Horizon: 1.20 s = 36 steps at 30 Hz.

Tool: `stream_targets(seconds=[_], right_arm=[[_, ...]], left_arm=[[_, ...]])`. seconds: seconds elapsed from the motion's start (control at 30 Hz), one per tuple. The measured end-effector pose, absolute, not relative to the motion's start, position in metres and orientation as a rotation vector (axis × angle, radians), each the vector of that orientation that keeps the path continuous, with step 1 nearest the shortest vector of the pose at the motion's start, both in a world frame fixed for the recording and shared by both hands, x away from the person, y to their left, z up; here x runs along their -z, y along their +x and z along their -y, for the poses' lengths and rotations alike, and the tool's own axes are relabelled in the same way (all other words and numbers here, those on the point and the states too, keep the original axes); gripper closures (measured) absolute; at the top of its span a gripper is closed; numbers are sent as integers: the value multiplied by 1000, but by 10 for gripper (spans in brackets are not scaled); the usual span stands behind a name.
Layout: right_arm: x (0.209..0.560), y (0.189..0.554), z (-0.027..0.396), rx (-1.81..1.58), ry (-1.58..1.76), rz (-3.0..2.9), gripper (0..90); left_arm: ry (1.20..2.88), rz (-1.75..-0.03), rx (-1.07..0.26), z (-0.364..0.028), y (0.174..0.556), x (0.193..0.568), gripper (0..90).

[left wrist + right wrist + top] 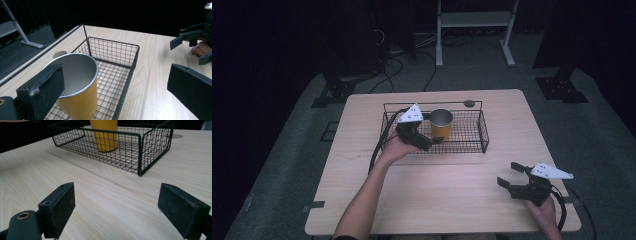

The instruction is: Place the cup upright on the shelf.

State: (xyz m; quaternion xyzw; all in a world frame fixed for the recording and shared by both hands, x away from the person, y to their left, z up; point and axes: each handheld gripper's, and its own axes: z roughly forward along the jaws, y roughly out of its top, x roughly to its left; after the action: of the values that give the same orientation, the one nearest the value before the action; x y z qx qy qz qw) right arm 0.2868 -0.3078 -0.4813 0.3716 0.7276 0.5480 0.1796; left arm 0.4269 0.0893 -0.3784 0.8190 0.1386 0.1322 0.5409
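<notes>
My left gripper (428, 142) is open, jaws wide apart, sitting at the near-left side of the cup (441, 123). In the left gripper view the cup (75, 85) is beside the one jaw, rim just next to it; I can't tell if they touch. The other jaw hangs over bare bench outside the basket.

Cup stands upright in the wire basket (472, 142), left of its middle, yellow outside, metal inside, nothing in it. I see no brand, label or writing on it from any view.

My right gripper (514, 175) is open too, jaws spread, holding nothing, low over the bench (447, 195) at the near-right corner, well apart from the basket. In the right gripper view its jaws frame bare wood, with the basket (140, 150) and cup (104, 135) farther off.

Basket is black mesh and sits mid-bench toward the far edge. A small round grey disc (469, 103) sits in the bench just behind it.
</notes>
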Motion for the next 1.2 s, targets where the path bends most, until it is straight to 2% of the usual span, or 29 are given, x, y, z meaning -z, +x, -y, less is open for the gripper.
stream_targets(seconds=[1.2], right_arm=[[481, 287, 308, -1546, 1054, -2056, 134]], left_arm=[[1897, -406, -342, -109, 367, 403, 7]])
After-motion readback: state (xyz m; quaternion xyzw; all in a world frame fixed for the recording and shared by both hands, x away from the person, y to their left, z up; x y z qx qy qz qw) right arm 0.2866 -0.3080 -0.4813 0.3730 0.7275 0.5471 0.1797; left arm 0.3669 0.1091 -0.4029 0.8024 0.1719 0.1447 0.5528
